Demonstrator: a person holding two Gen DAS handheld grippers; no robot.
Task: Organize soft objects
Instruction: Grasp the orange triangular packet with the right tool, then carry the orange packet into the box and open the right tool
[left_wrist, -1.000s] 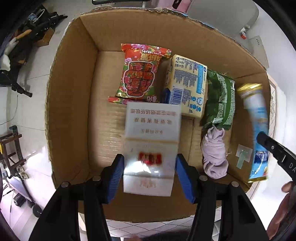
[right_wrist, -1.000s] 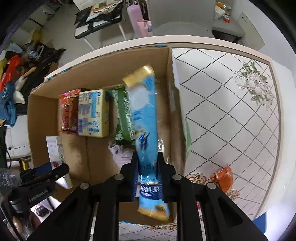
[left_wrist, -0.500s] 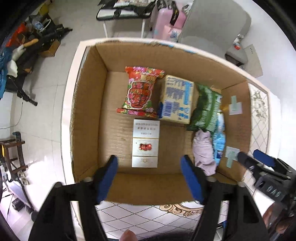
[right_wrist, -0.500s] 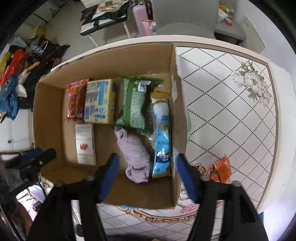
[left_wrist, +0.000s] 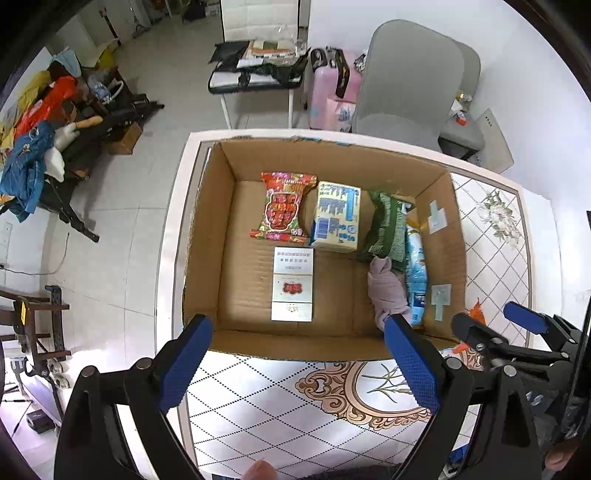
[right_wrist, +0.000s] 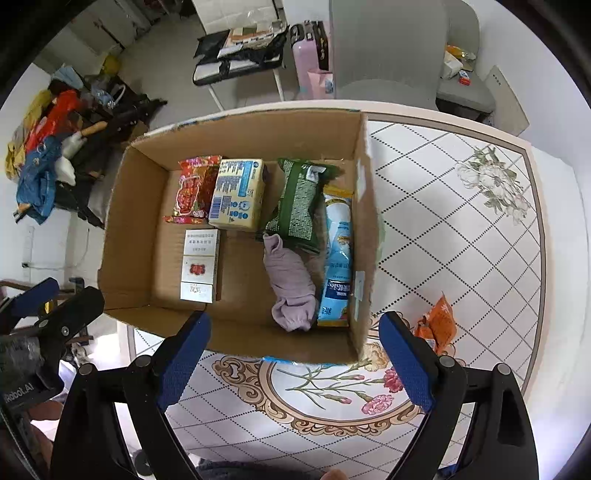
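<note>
Hovering above the near edge of the brown cardboard box (right_wrist: 129, 236), your left gripper (left_wrist: 299, 365) and right gripper (right_wrist: 295, 360) both gape empty. Steer the right one to the crinkled orange snack packet (right_wrist: 437, 325) lying on the patterned tabletop (right_wrist: 461, 229) outside the box's right wall; pinch its middle gently.

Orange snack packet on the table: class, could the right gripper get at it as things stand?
Probably yes. The orange snack packet lies outside the cardboard box, on bare tabletop beside the open right gripper; nothing lies between.
</note>
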